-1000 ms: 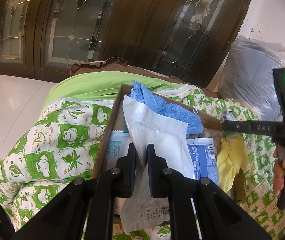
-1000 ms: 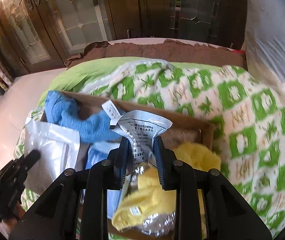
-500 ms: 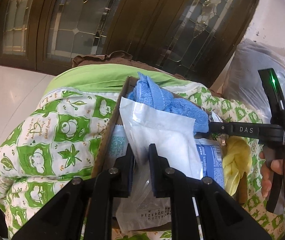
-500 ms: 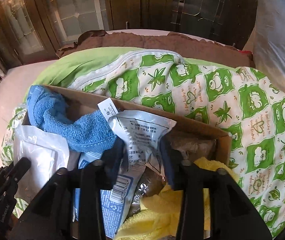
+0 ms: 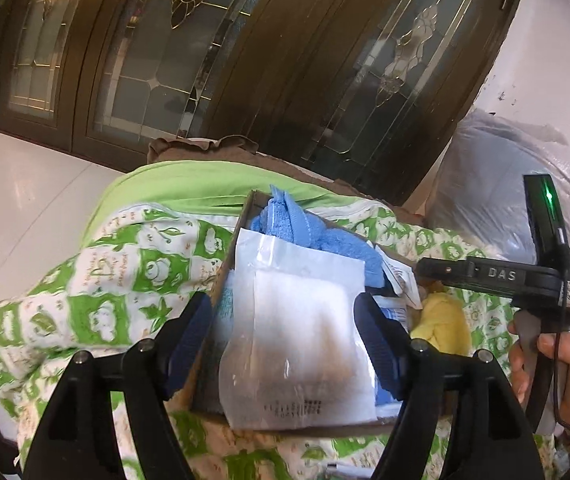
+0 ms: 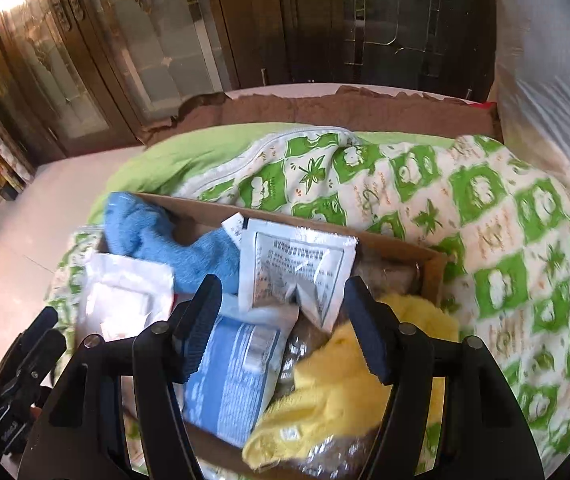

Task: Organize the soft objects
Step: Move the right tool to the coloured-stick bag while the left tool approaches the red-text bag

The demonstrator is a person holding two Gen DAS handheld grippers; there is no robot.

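A cardboard box sits on a green-and-white quilt. It holds a blue towel, a white pouch, a printed silver sachet, a blue pack and a yellow cloth. My left gripper is opening; the white pouch lies between its jaws, and the pads stand off it. My right gripper is also opening, with the sachet loose between its jaws. It shows at the right of the left wrist view, held by a hand.
The quilt lies over a green pillow and a brown cushion. A bulging clear plastic bag stands at the right. Dark glass-panelled doors and a white floor lie behind.
Both grippers were shut, the left on the white pouch and the right on the sachet. Their jaws have spread wide and both packets now rest loose in the box.
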